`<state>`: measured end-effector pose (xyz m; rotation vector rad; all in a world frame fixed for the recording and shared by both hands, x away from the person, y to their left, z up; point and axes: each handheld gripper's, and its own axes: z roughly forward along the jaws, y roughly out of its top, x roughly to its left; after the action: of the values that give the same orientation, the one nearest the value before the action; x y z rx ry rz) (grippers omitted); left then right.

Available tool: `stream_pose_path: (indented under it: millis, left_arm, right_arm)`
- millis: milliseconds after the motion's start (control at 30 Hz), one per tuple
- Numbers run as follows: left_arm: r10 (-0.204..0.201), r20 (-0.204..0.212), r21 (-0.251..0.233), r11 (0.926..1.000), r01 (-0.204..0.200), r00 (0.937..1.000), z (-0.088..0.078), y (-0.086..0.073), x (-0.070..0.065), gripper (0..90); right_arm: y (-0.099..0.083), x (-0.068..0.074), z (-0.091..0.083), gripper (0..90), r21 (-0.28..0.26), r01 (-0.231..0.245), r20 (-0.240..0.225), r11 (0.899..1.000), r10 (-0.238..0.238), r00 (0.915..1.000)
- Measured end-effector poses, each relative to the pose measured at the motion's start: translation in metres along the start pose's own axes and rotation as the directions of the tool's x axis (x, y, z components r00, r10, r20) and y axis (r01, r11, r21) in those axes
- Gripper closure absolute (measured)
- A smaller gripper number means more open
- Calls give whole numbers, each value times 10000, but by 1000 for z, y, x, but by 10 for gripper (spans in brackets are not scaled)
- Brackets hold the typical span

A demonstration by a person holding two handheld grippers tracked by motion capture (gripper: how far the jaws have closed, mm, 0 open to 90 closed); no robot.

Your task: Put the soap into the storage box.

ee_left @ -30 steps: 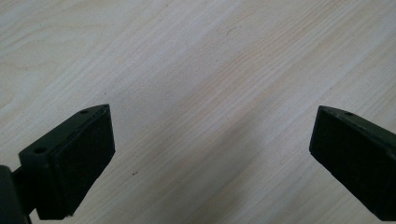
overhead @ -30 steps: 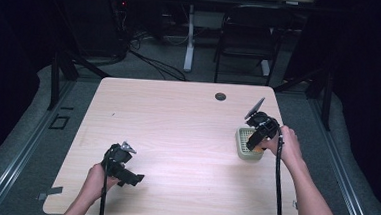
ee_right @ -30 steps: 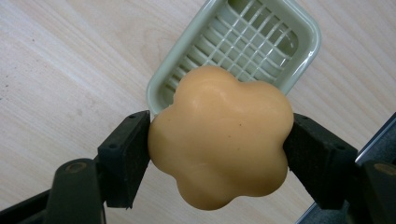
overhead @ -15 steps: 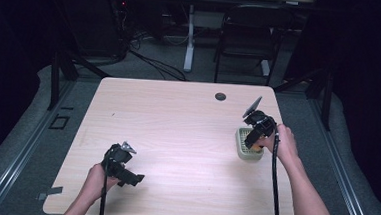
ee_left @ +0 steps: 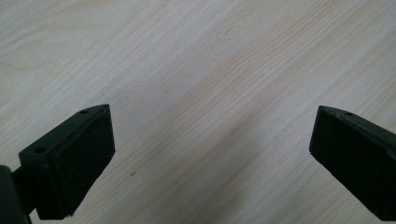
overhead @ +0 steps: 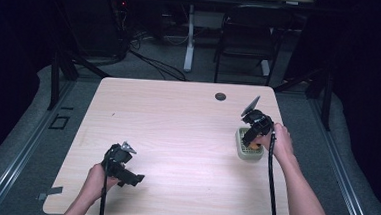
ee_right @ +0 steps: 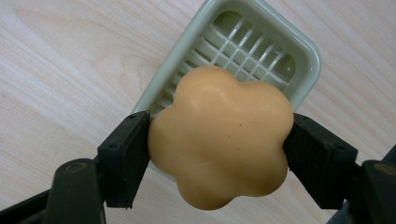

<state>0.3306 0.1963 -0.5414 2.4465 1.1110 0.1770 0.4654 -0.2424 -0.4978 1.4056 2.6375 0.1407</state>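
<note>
Right now my right gripper (ee_right: pixel 219 154) is clenched on the flower-shaped orange soap (ee_right: pixel 219 137), held just over the pale green slatted soap dish (ee_right: pixel 306 51) so it can drain there. My left gripper (ee_left: pixel 210 158) rests aside, fingers (ee_left: pixel 81 158) released over bare desk (ee_left: pixel 187 56).

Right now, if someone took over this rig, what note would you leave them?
Right gripper: shut on the orange flower-shaped soap, held over the green soap dish at the table's right side.
Left gripper: open, holding nothing, over bare table at near left.
Done: soap gripped.
Left: whether it is going into the dish or coming out can't be told; finish that move, then release.
</note>
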Motion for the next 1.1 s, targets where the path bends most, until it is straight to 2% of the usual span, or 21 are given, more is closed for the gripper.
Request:
stream_pose_path:
  millis: [33,267,600,633,700,733,900,967,1100]
  left_arm:
    - [5,7,4,10000,-5,10000,0,0,0,1]
    - [-2,19,-2,10000,2,10000,0,0,0,1]
    - [10,37,11,10000,-10,10000,0,0,0,1]
    - [12,32,15,10000,-12,10000,0,0,0,1]
    - [7,36,15,10000,-7,10000,0,0,0,1]
    - [7,34,14,10000,-7,10000,0,0,0,1]
    - [19,36,20,10000,-19,10000,1,0,0,1]
    - [27,33,25,10000,-27,10000,1,0,0,1]
    - [27,39,26,10000,-27,10000,1,0,0,1]
  right_arm:
    - [1,-1,0,263,150,89,47,9998,-90,9999]
    - [4,-2,8,263,24,-108,-54,9999,108,9999]
    - [7,-4,14,262,154,-157,-47,9998,158,9999]
    - [7,-4,16,262,47,-284,-42,9996,284,9996]
    - [8,-6,16,262,214,-111,-11,9997,111,9999]
    - [7,-5,17,262,71,-286,-81,9996,287,9996]
    - [8,-6,20,262,134,-347,-47,9993,348,9994]
    - [9,-7,20,262,296,-222,-24,9993,222,9997]
    - [9,-7,23,262,208,-348,-54,9992,349,9994]
